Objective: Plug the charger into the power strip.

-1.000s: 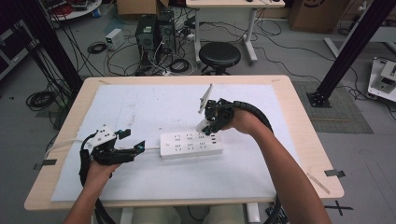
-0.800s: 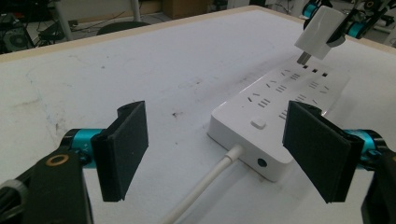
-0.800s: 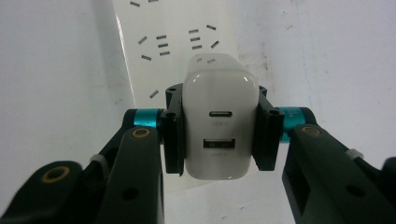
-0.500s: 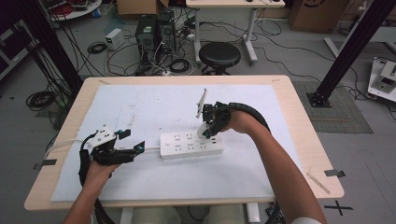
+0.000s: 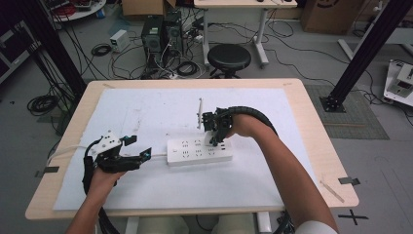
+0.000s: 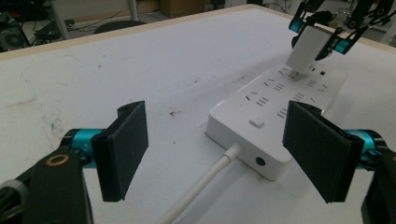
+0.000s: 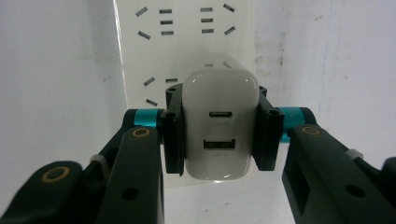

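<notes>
Gripping charger [image 7: 219, 133], right tongs [image 7: 218, 135] (left tongs [image 6: 224, 154] agape) over power strip [image 5: 199, 151].

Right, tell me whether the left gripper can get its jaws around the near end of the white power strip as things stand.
Probably yes. The left gripper is open, jaws spread either side of the white power strip, with bare table between. Only the strip's white cable runs through the gap, and the right gripper works the far end.

In the right gripper view the charger [image 7: 219, 133] hides its own prongs and the strip [image 7: 184, 42] beneath, lower frame.
</notes>
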Demonstrator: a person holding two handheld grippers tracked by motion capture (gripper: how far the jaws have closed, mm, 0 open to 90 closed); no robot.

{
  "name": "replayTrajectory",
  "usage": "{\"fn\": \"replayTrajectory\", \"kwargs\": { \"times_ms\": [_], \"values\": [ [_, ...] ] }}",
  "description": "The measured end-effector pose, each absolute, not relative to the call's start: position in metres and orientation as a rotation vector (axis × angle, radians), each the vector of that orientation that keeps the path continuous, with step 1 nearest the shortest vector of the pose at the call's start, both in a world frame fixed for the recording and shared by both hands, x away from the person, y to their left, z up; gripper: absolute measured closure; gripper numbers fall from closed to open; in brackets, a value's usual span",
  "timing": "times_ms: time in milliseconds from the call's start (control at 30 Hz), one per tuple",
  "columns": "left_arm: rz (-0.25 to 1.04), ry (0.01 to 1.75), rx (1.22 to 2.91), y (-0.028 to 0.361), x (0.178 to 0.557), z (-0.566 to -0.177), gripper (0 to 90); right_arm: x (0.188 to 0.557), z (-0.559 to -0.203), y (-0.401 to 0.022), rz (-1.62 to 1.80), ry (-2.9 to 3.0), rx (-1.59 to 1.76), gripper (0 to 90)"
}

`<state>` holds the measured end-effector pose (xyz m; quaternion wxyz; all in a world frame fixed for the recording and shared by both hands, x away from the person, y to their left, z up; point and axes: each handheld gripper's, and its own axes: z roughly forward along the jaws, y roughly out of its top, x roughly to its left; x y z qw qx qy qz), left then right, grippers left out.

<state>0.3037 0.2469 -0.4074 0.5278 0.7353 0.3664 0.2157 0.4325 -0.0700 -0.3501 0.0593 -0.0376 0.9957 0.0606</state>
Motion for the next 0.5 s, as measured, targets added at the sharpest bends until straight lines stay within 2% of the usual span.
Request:
{"fn": "replayTrajectory", "kwargs": {
  "times_ms": [500],
  "values": [
    [0.507,0.872,1.748,0.2441,0.3020,-0.4072,22.5,0.4289,-0.3495,-0.0591,0.091,3.002,-0.096,63.7]
  ]
}}
